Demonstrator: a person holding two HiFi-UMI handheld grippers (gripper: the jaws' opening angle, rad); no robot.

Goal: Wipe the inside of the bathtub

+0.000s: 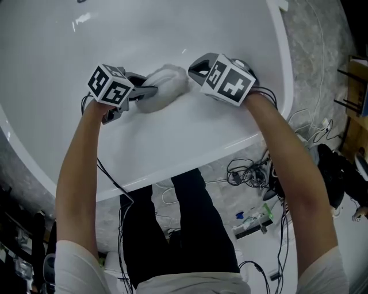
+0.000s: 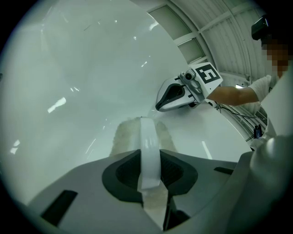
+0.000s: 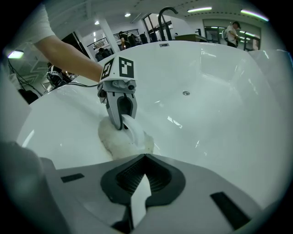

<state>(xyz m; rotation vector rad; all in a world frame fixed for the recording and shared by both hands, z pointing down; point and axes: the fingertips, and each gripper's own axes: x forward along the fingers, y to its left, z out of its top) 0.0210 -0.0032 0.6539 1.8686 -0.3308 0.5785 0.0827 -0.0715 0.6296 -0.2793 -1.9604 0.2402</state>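
Note:
A fluffy white wiping pad [image 1: 168, 81] lies on the inner wall of the white bathtub [image 1: 190, 34]. My left gripper [image 1: 150, 90] is shut on the pad's white strap [image 2: 147, 137], with the pad [image 2: 122, 135] pressed to the tub just beyond the jaws. My right gripper [image 1: 193, 70] hovers just right of the pad, jaws shut with nothing held. The right gripper view shows the left gripper [image 3: 121, 121] on the pad [image 3: 114, 139], ahead of the right gripper [image 3: 145, 157]. From the left gripper view, the right gripper [image 2: 159, 107] is apart from the pad.
The tub rim [image 1: 190, 163] runs below my arms, and the person's legs stand against it. Cables and small items [image 1: 253, 172] lie on the speckled floor. A drain fitting [image 3: 186, 93] sits on the far tub wall, with a dark faucet [image 3: 167, 11] and people behind.

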